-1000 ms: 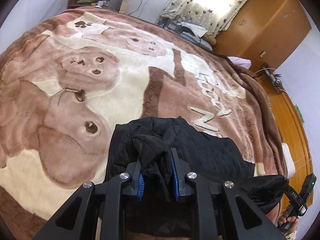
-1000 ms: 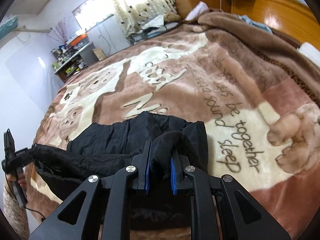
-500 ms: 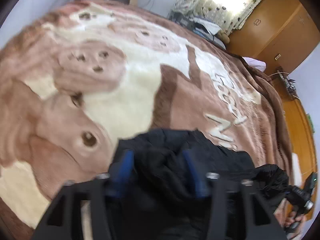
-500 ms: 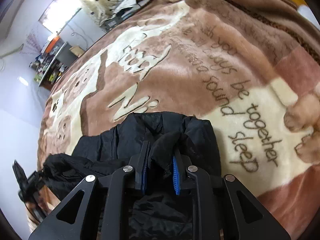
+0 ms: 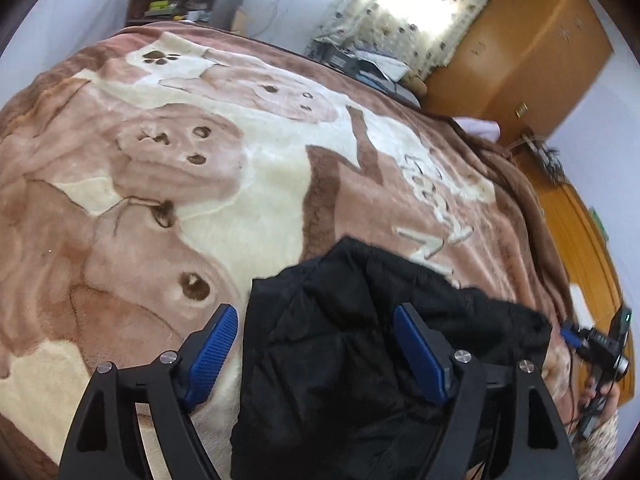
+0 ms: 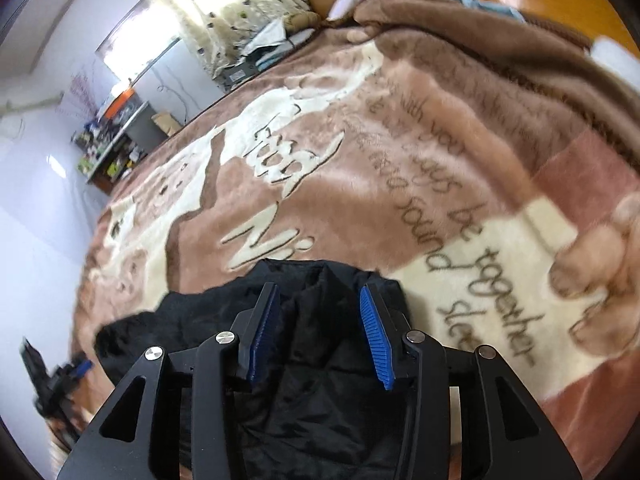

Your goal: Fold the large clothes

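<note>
Lying folded crosswise on the blanket (image 5: 260,184), black jacket (image 5: 344,344), just released by both opening grippers' fingers (image 5: 214,346).

One black jacket (image 5: 340,352), one blanket (image 5: 200,184)

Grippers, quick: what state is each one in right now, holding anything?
Left gripper: jaws open, just widened, nothing gripped; black jacket lies between them.
Right gripper: jaws open, just released the jacket.
</note>
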{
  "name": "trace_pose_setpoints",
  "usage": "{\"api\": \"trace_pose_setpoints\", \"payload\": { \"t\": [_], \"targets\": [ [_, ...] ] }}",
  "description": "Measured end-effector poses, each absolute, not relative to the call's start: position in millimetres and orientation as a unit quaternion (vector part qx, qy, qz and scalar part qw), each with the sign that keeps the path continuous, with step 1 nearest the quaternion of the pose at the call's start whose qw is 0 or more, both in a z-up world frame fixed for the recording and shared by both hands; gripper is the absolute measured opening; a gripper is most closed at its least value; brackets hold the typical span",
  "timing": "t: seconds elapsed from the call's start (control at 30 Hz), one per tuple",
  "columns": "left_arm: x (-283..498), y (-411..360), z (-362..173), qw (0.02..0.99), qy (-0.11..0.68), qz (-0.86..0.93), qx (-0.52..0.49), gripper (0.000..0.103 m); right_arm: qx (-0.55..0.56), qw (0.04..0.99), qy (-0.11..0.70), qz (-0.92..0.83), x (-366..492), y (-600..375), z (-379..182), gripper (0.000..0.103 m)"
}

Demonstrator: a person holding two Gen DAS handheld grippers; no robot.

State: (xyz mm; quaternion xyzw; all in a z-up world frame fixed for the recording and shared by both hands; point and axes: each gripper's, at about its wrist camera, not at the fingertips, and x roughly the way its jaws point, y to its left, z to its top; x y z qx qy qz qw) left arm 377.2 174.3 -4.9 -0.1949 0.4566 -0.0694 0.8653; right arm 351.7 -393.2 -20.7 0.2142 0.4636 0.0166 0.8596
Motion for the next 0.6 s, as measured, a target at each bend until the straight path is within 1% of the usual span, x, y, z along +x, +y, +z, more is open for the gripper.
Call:
{"api": "trace_pose_setpoints", "payload": {
  "t": [0.03, 0.1, 0.13, 0.17, 0.3, 0.4, 0.47, 0.6],
  "targets": [
    [375.6, 172.4, -6.7, 0.866, 0.456, -0.077, -0.191, 0.08, 0.196, 0.866, 0.458, 0.025, 347.7, -391.3, -20.8, 0.045],
    [373.2, 168.9, -12.8, 0.864, 0.458, -0.098, -0.187, 0.082, 0.175, 0.874, 0.45, 0.047, 339.8, -389.2, -24.4, 0.053],
    [373.0, 166.9, -17.3, 0.86, 0.463, -0.109, -0.184, 0.085, 0.165, 0.877, 0.446, 0.064, 334.8, -388.4, -28.9, 0.06],
    [375.1, 164.3, -23.8, 0.854, 0.473, -0.118, -0.179, 0.087, 0.157, 0.879, 0.443, 0.079, 330.7, -388.4, -35.4, 0.064],
    [382.4, 152.1, -38.7, 0.852, 0.496, -0.092, -0.135, 0.087, 0.128, 0.873, 0.463, 0.09, 329.7, -386.1, -63.9, 0.065],
    [391.3, 143.5, -46.3, 0.845, 0.505, -0.106, -0.143, 0.087, 0.127, 0.867, 0.471, 0.101, 339.3, -383.4, -81.4, 0.066],
    [400.7, 136.5, -51.9, 0.844, 0.512, -0.097, -0.13, 0.087, 0.129, 0.868, 0.467, 0.113, 347.1, -379.8, -86.7, 0.071],
    [414.9, 132.0, -62.7, 0.837, 0.523, -0.082, -0.137, 0.085, 0.15, 0.851, 0.488, 0.121, 366.5, -379.4, -101.7, 0.071]
  ]
}}
